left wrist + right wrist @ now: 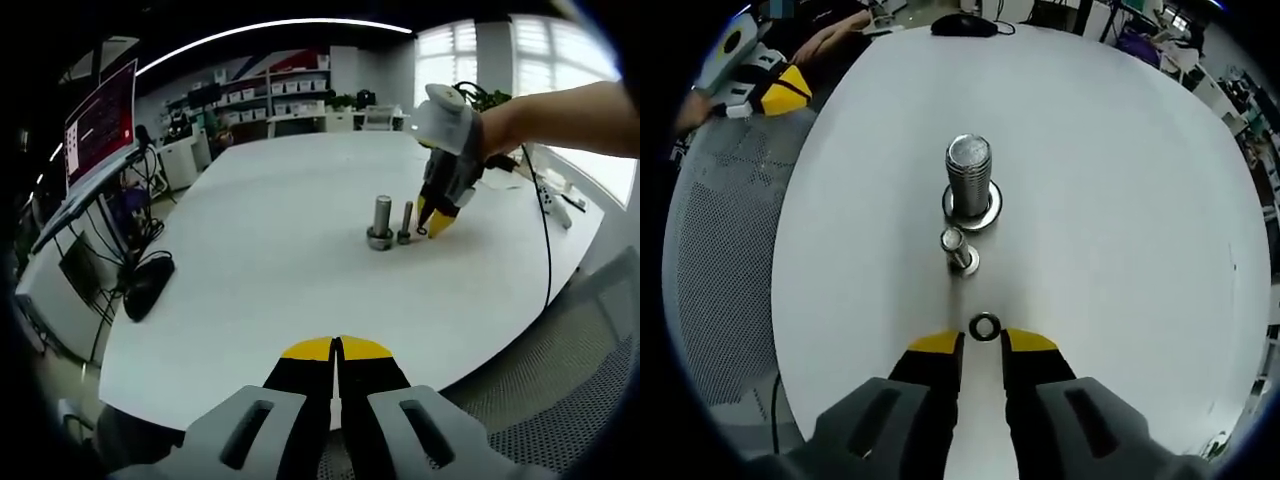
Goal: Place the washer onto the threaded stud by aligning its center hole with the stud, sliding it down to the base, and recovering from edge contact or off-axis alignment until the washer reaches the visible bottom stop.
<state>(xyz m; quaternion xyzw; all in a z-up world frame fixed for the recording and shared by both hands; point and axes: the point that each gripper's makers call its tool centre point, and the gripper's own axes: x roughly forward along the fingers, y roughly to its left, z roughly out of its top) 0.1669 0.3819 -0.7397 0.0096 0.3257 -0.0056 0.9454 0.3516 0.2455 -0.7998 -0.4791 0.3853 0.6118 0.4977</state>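
Near the table's middle: small threaded stud (958, 250) stood upright, larger bolt (969, 177) beyond it.
Washer (985, 326): lay flat on the table (1120, 200), just ahead of the right gripper (982, 345), stud straight beyond.
Right gripper: slightly parted, empty, nearer.
Left gripper (336, 351): closed, empty, near the table's edge.

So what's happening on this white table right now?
A person holds a claw tool in each hand. The right claw is open just behind a small washer lying on the white table, near a thin stud and a thicker stud that already has a ring at its base. The left claw waits shut at the table edge.
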